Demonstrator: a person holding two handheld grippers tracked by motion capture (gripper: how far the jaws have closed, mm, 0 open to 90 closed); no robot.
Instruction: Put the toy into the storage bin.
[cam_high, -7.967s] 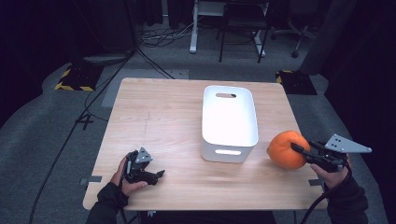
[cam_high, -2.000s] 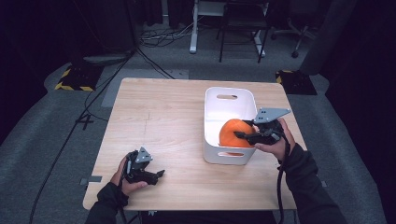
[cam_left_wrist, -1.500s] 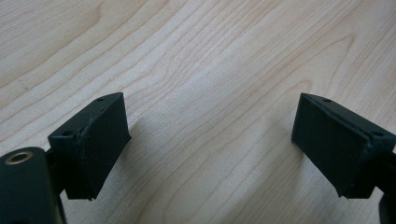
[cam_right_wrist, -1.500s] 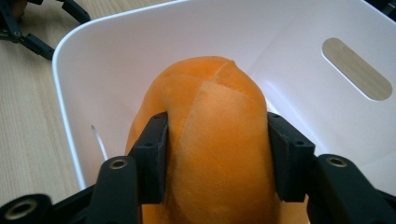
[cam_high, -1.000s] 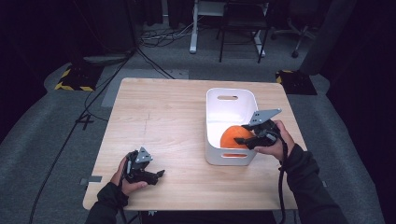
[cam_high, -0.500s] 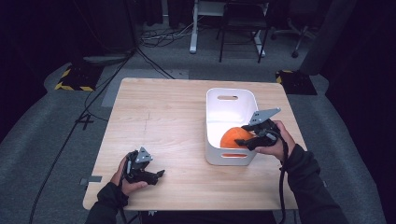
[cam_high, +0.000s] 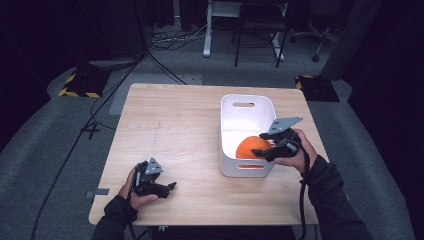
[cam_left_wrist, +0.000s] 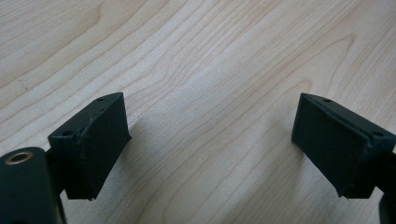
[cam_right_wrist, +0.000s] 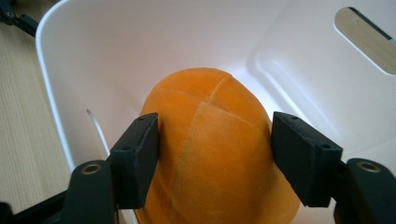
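High view: an orange ball (cam_high: 248, 146) lies in the near end of a white bin (cam_high: 246, 134) on the desk (cam_high: 180, 125). The right gripper (cam_high: 265, 150) reaches over the bin's rim at the ball. The left gripper (cam_high: 167, 187) rests on the desk's near left part.

Left gripper view: jaws spread over bare desk (cam_left_wrist: 210, 56).

Right gripper view: the jaws have just been opening; they flank the ball (cam_right_wrist: 212, 154), the right one clear of it, the left one at its skin.

Looks like a lab or recording studio: dark curtained walls around a lone wooden tabletop (cam_high: 190, 125), grey carpet behind it strewn with cables (cam_high: 165, 42), yellow-black hazard-striped floor plates (cam_high: 80, 82) at its far corners, a desk frame (cam_high: 207, 30) and office chair (cam_high: 320, 30) beyond.
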